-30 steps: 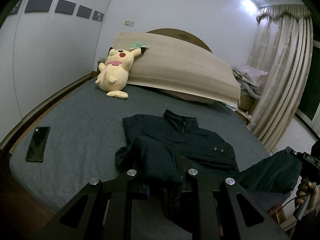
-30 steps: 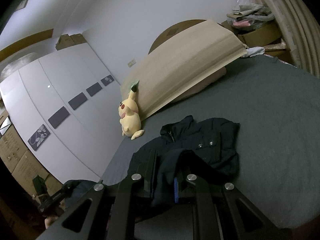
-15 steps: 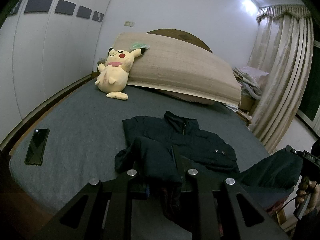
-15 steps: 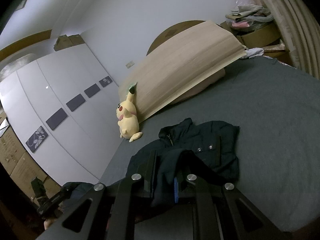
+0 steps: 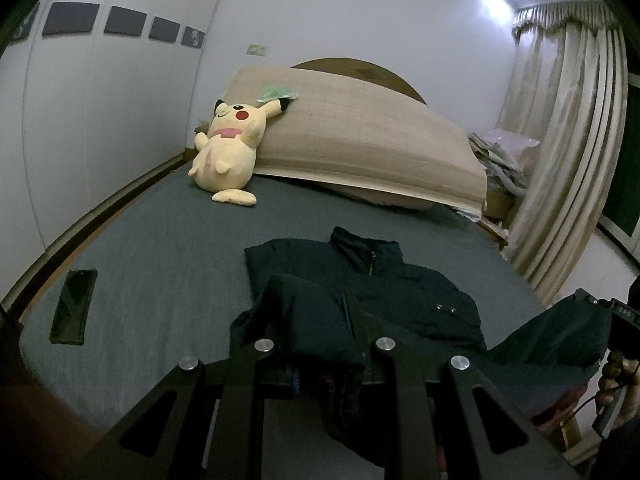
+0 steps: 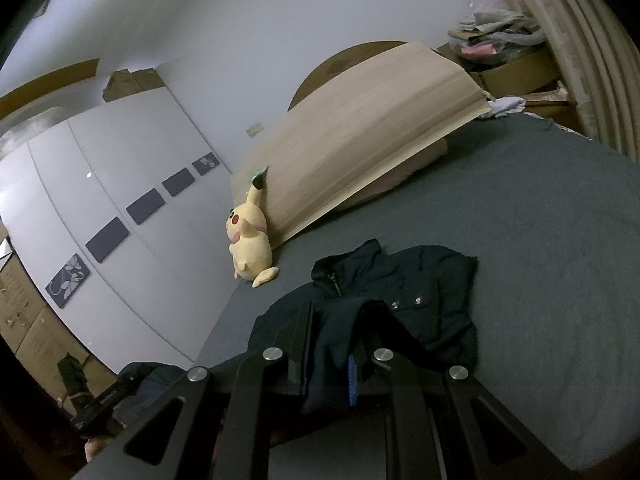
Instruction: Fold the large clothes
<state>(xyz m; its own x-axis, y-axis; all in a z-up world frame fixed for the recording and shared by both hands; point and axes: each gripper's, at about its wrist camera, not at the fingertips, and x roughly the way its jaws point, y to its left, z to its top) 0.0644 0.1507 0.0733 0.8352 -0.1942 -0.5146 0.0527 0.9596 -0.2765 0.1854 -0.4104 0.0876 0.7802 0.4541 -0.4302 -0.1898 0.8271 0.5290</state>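
A dark jacket (image 5: 384, 280) lies face up on the grey bed (image 5: 152, 248), collar toward the headboard, its upper body flat on the cover. The left gripper (image 5: 326, 344) is pinching the lower hem on its side, and the right gripper (image 6: 334, 344) is pinching the hem on the other side; both pairs of tongs are pressed together on bunched cloth, which hangs up off the bed between them. Holding the two bottom corners this way seems meant to carry the lower half up toward the collar and make a crosswise fold, so the task looks only begun. A yellow plush toy (image 5: 228, 152) leans on a tan mat (image 5: 360, 148) at the head of the bed, well apart from the jacket, and a phone (image 5: 74, 306) lies near the left edge, clear of the fold's path
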